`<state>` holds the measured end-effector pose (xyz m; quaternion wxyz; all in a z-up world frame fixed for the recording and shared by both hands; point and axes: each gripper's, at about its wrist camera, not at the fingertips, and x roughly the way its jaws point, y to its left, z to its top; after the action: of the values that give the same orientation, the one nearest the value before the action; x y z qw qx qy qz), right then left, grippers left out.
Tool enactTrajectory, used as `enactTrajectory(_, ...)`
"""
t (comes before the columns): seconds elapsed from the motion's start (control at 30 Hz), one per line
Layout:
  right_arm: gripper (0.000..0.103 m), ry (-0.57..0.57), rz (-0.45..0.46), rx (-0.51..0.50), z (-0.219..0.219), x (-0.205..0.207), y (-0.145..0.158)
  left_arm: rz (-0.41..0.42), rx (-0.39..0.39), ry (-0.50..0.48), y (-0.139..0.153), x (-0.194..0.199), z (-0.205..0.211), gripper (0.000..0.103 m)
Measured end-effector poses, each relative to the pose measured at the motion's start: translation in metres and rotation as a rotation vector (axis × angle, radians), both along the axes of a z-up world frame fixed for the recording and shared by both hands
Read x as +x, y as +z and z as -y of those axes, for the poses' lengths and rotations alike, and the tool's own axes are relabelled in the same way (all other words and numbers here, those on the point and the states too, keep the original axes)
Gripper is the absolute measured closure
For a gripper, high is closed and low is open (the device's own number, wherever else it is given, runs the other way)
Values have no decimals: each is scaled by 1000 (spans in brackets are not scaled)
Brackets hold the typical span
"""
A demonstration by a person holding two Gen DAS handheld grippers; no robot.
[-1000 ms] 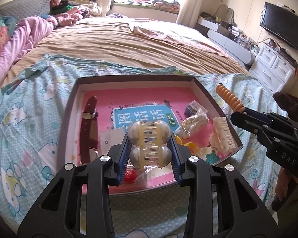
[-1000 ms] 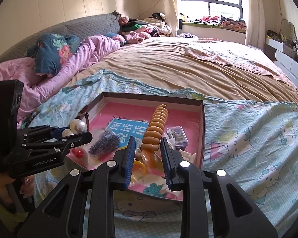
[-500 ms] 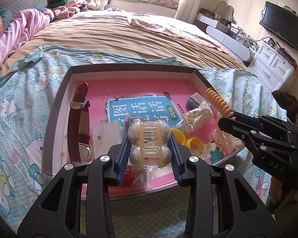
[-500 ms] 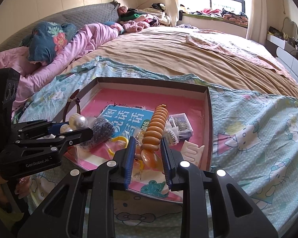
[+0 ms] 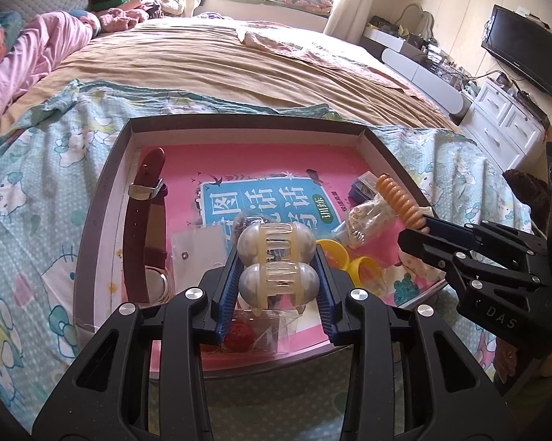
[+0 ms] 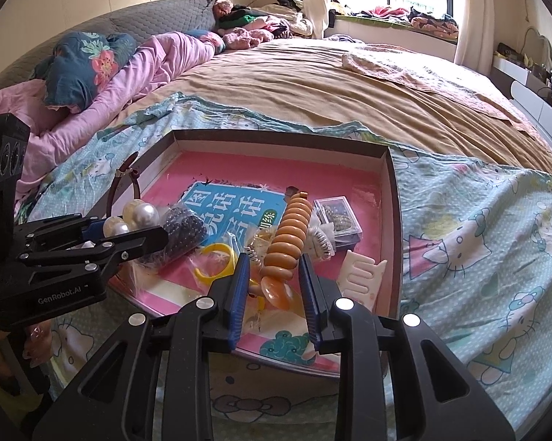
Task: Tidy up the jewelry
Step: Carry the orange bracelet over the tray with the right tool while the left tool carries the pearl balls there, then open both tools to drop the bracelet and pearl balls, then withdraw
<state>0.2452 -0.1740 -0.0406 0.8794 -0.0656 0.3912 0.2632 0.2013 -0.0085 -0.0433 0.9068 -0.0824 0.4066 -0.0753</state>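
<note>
A shallow brown-rimmed box [image 5: 239, 122] with a pink lining lies on the bed. My left gripper [image 5: 276, 261] is shut on a pearl hair claw [image 5: 276, 246] and holds it over the box's near middle; it also shows in the right wrist view [image 6: 134, 217]. My right gripper [image 6: 272, 275] is shut on an orange ridged hair clip [image 6: 288, 235], over the box's right side; the clip also shows in the left wrist view [image 5: 397, 200]. In the box lie a dark red watch [image 5: 143, 220], yellow rings [image 5: 364, 268], a white claw clip [image 6: 360, 275] and a clear case [image 6: 338, 217].
A bag of dark beads [image 6: 184, 228] and a red bead packet [image 5: 239, 334] lie in the box. The box sits on a teal cartoon sheet [image 6: 478, 257]. Pillows and a pink quilt [image 6: 147, 62] lie at the left. A white dresser [image 5: 504, 128] stands at the right.
Both grippers have moved forward and lower over the box, each still holding its clip. The box now looks closer in both views.
</note>
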Motion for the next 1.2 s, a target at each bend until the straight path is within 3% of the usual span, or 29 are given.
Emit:
enactTrajectory(0.33, 57, -35, 13, 31, 14, -6, 9, 14, 8, 14, 6, -4, -4, 56)
enactTrajectory(0.4, 48, -45, 18, 44, 18, -10, 14, 19, 6, 16, 10, -6, -4, 55)
enactTrajectory(0.6, 22, -71, 57, 84, 33, -29, 34, 54, 6, 32, 29, -19, -5, 38)
enactTrajectory(0.7, 13, -77, 93, 82, 38, -40, 45, 73, 5, 37, 41, -28, -4, 27)
enactTrajectory(0.87, 7, -84, 149, 90, 48, -61, 62, 104, 6, 40, 57, -47, -2, 10)
enactTrajectory(1.2, 5, -119, 234, 49, 56, -109, 77, 92, 63, 79, 65, -98, -1, 10)
